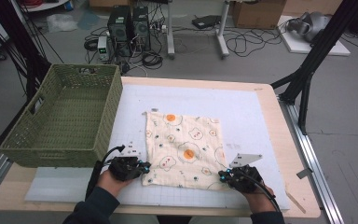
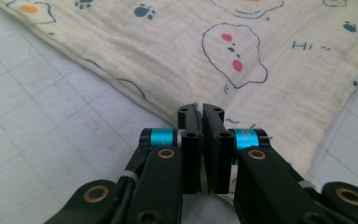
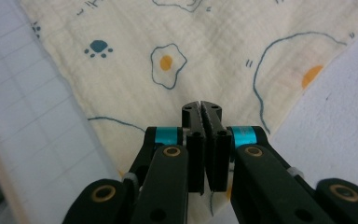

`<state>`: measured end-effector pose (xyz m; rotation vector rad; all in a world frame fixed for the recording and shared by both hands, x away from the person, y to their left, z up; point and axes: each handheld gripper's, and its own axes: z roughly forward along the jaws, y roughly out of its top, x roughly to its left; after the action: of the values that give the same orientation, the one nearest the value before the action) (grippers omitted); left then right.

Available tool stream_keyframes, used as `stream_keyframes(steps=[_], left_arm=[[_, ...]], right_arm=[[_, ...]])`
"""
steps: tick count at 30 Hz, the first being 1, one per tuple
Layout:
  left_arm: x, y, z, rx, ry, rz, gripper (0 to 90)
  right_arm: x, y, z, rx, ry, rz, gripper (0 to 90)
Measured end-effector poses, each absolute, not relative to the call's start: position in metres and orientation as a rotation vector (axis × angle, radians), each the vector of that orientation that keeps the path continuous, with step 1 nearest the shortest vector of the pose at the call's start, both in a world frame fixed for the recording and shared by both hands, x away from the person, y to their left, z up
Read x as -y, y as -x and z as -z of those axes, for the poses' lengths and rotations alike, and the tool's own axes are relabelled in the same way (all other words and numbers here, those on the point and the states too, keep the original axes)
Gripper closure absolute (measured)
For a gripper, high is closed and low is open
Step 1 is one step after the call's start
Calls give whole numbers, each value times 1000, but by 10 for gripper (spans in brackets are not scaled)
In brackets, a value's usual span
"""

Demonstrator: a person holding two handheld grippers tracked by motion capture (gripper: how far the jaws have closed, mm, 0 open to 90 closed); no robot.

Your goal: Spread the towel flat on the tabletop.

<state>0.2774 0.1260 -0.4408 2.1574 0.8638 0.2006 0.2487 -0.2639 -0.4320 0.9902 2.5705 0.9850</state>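
Cloth [image 1: 184,147], cream with fried-egg and paw prints, lies spread flat in the middle of the high view, on a white gridded mat [image 1: 251,116] that covers most of the wooden table [image 1: 286,140].

At the left of that frame we see a green woven basket [image 1: 63,116] standing on the table's left edge, its near right corner just beside our left gripper [image 1: 142,169] but not touching the cloth. Beyond the table, in the upper part of the frame, cables and computer boxes [image 1: 128,23] sit on the floor, well apart from our work. Nothing lies on top of the cloth or between it and either gripper.

At the lower left corner of the cloth we hold the left gripper; in the left gripper view its jaws are pressed together over the cloth's hem [image 2: 168,114], pinching that corner.

At the lower right corner sits our right gripper [image 1: 223,176]. In the right gripper view its jaws are likewise closed tight, with the corner of the cloth [image 3: 135,84] running in beneath and between them.
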Motion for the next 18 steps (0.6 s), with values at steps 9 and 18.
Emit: stream_keyframes(steps=[9,18], left_arm=[[-136,-290,434,-835,-1936,-297,493],[-138,-305,429,-905,-1793,-355,416]], right_arm=[[270,-276,412,-2307,-986,-1128,518],[240,-380,432,-2188,-1127,-999,340]])
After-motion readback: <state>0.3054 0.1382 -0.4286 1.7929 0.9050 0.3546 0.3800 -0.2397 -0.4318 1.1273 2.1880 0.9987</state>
